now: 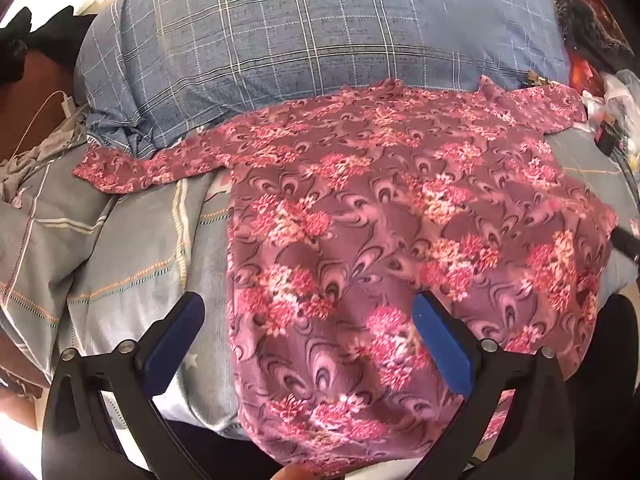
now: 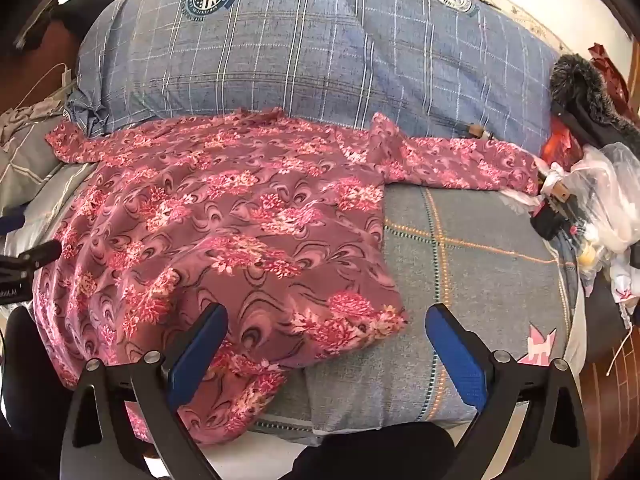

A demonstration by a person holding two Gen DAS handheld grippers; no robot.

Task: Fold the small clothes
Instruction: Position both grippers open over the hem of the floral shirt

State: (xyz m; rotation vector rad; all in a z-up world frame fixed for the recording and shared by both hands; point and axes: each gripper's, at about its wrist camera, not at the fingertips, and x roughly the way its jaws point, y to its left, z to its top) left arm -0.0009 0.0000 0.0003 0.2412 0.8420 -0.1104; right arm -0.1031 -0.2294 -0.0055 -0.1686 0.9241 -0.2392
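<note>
We count one floral shirt [image 1: 384, 216], with two sleeves, spread on one bed [image 2: 472, 240]. One blue plaid quilt [image 1: 312, 40] carries two round crests. We count one fur-trimmed jacket [image 2: 580, 88] and one clear plastic bag [image 2: 608, 200]. Two grippers appear, left gripper [image 1: 308, 344] and right gripper [image 2: 326, 356], each with two blue fingers.

A pink floral long-sleeved top [image 2: 224, 216] is spread flat on a grey checked bedsheet [image 2: 472, 264], sleeves stretched left and right, a blue plaid folded quilt [image 2: 320, 52] behind it, clear plastic bags [image 2: 608, 196] heaped at right.
</note>
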